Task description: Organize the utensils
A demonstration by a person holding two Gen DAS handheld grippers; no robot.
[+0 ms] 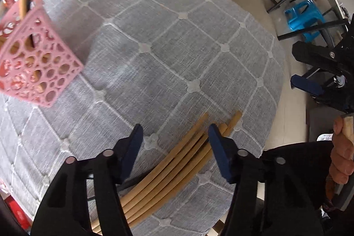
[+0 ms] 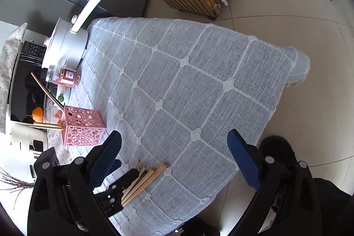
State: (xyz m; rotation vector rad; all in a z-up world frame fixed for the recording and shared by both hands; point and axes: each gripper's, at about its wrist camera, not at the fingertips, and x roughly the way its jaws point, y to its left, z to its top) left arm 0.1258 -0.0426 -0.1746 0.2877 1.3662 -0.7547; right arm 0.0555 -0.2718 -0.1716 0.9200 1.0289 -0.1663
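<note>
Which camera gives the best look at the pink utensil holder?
The right wrist view: the pink utensil holder is sharp, whole, with chopsticks sticking out. In the left wrist view it is blurred and cut by the frame edge.

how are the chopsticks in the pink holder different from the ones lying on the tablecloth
The chopsticks in the pink holder are few: two or three pale chopsticks poke out at scattered angles. The loose chopsticks lie flat on the grey tablecloth, more of them, bunched side by side near its edge. The left gripper hangs open right over the loose bundle; nothing is near the held ones. Both sets look like the same tan wood.
</note>
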